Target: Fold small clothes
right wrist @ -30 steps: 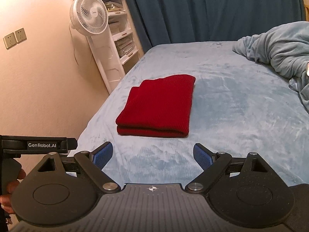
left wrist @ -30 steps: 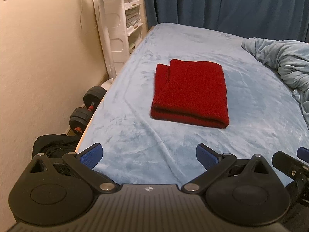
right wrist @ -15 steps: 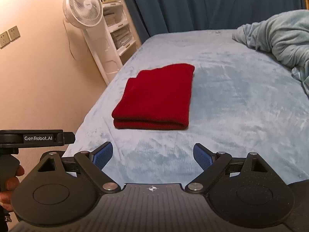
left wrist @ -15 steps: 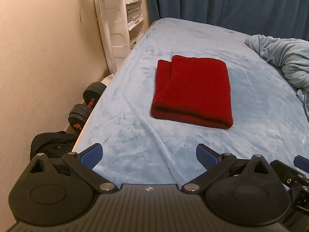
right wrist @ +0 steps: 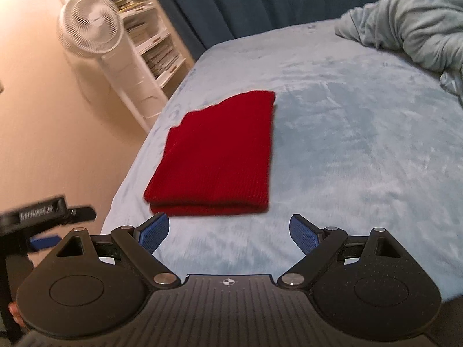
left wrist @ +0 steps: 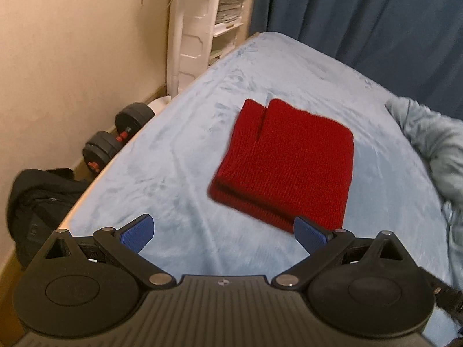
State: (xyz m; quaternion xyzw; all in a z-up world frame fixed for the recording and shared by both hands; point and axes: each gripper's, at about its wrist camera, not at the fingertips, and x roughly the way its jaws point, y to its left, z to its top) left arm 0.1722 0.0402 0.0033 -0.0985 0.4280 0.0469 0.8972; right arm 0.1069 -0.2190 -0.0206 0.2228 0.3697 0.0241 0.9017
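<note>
Blue-padded and spread wide, the left gripper (left wrist: 222, 232) and the right gripper (right wrist: 228, 230) both hang empty above the near edge of the bed (left wrist: 173, 173), touching nothing. Between and just beyond their fingers lies the red knitted garment (left wrist: 285, 162), folded into a neat rectangle on the pale blue bed cover, its doubled edge facing the cameras. Compared with half a second ago, both grippers have moved closer: the garment fills more of each view and now sits just beyond the fingertips, with motion blur in both pictures. The left wrist view alone shows dumbbells (left wrist: 115, 141) and a black bag (left wrist: 37, 202) on the floor by the wall. The right wrist view alone shows a white fan (right wrist: 91, 26), and the left gripper's body at its left edge.
</note>
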